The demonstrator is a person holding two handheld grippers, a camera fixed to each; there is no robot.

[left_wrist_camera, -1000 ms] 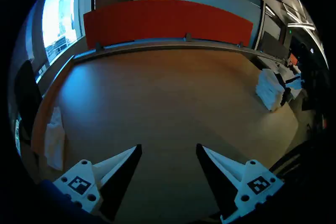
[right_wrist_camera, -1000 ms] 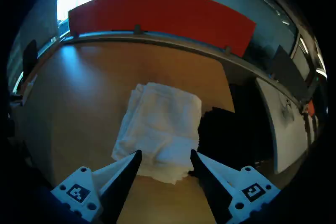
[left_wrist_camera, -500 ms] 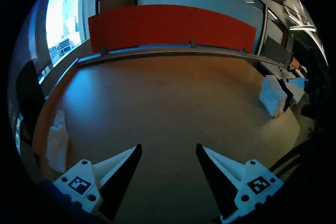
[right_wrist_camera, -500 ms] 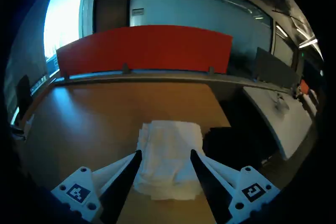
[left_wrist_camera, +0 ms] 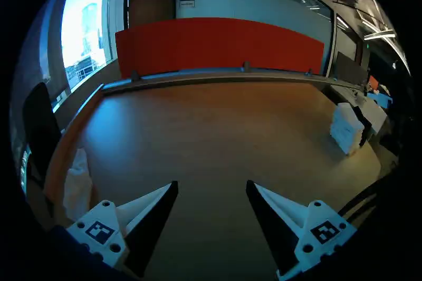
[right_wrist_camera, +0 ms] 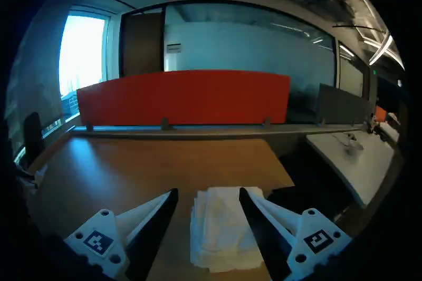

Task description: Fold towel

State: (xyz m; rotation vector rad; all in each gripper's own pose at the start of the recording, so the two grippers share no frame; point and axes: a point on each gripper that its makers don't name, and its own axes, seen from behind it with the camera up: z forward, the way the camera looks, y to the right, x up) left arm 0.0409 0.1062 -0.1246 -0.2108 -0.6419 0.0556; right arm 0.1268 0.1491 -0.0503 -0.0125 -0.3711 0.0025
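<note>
A stack of folded white towels (right_wrist_camera: pixel 224 228) lies on the wooden table (right_wrist_camera: pixel 137 170) just beyond my right gripper (right_wrist_camera: pixel 208 199), whose fingers stand open with nothing between them. In the left gripper view the same stack (left_wrist_camera: pixel 347 127) sits at the table's far right edge. A loose white towel (left_wrist_camera: pixel 78 185) hangs over the table's left edge, beside my left gripper (left_wrist_camera: pixel 211 191). That gripper is open and empty above bare wood (left_wrist_camera: pixel 211 128).
A red divider panel (left_wrist_camera: pixel 219 44) runs along the table's far edge. A dark chair back (left_wrist_camera: pixel 39 128) stands at the left by the window. Another desk (right_wrist_camera: pixel 351 162) lies to the right across a dark gap.
Both grippers have tilted up and drawn back. The towel stack has slid lower and nearer in the right gripper view, and more of the room shows above. Both stay open.
</note>
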